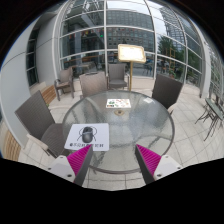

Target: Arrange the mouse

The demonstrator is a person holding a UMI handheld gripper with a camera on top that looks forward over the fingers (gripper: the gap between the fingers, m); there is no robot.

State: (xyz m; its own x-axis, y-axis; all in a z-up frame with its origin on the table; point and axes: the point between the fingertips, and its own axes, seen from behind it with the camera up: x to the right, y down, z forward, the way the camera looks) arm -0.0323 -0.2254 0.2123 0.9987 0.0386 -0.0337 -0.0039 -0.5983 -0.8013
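Nearest in: gripper (115,160) spread wide, pink-magenta pads (152,158) well apart, nothing between them, grasping nothing. Hovering short of the round glass-topped bench (150,122), not yet over it.

Just ahead of the fingers, at the near rim: white rectangular mouse mat with dark lettering (87,139), and on it the small black computer mouse (89,135), sitting roughly mid-mat, slightly toward the left finger's side. Exact heading of the mouse too small to tell.

Looks like the approach stage, reach not yet closed. To do it well: come in low and centred, nudging leftward so the mouse falls midway between the two pads. Line the fingers up along the mouse's flanks, not its nose and tail. Keep the spread wide until both pads bracket the body, then close gently. Smooth shell, likely slippery, so squeeze square-on. Worth watching the mat too; a dragging fingertip could skid it across the glass.

Further across the glass: flat white card with a dark printed square (119,103), well apart from the mat, no obstacle.

Around the bench: grey-brown armchairs (38,114) drawn up on several sides. Beyond the far rim: pale signboard on a post (130,54). Behind all that: tall glass facade with dark frames (95,30).
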